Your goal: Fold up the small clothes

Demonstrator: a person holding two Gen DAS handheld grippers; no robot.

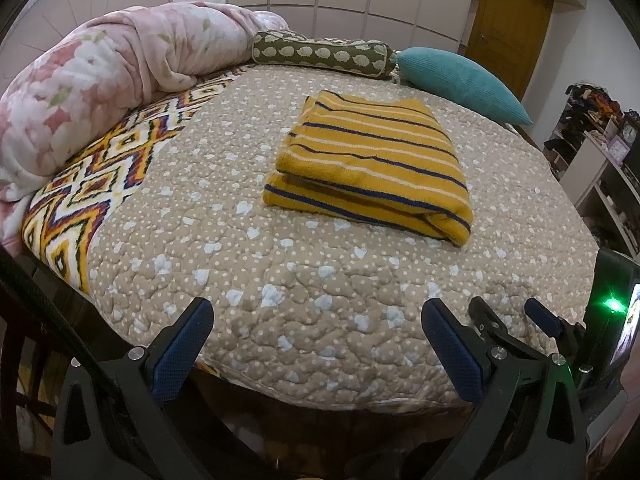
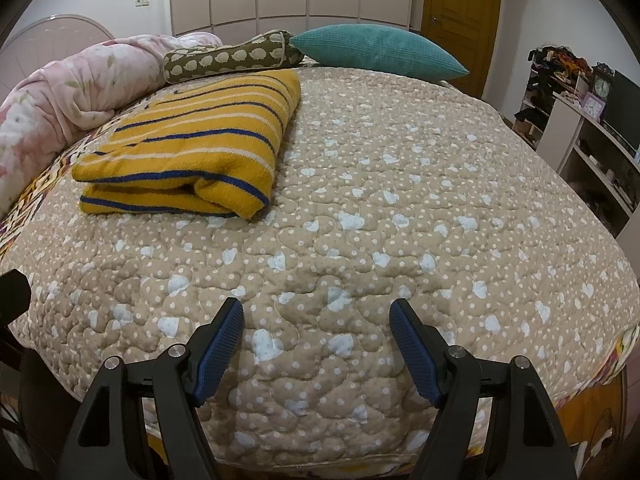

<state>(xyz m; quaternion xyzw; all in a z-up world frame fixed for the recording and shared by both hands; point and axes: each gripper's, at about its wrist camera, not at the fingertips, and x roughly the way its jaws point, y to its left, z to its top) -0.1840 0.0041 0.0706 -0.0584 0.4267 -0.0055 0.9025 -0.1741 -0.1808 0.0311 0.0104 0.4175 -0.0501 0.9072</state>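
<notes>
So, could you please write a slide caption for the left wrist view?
Open left gripper hovers over the quilted bedspread; the yellow striped garment lies folded beyond it.

The left gripper (image 1: 316,312) has black, angular finger arms with triangular cut-outs, silver round screws at the pivots and dark blue textured pads (image 1: 182,350). The right gripper (image 2: 316,314) is built alike: blue ribbed pads (image 2: 220,346), silver screws; seen from the left wrist at 3 o'clock, its body carries a green light
</notes>
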